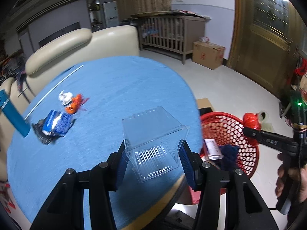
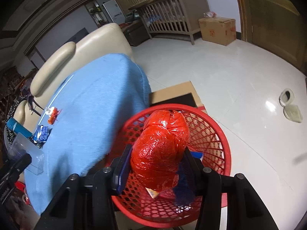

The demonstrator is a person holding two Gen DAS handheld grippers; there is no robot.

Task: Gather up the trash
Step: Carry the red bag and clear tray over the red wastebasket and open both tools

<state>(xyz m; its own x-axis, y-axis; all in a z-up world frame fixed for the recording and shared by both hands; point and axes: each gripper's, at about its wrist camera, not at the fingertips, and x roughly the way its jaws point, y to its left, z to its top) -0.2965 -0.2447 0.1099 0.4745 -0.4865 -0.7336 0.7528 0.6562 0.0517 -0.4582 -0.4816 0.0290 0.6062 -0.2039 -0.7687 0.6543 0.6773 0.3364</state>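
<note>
My left gripper is shut on a clear plastic clamshell box, held over the right edge of the round blue table. My right gripper is shut on a crumpled red plastic bag, hanging right above the red mesh basket on the floor beside the table. That basket holds a dark blue cloth and a small box. On the table lie a blue wrapper, an orange scrap and a white crumpled piece.
A white straw lies across the table's far left side. A blue tube sticks in at the left. A cream sofa stands behind the table. A flat cardboard piece lies on the floor by the basket; a cardboard box and wooden crib stand farther back.
</note>
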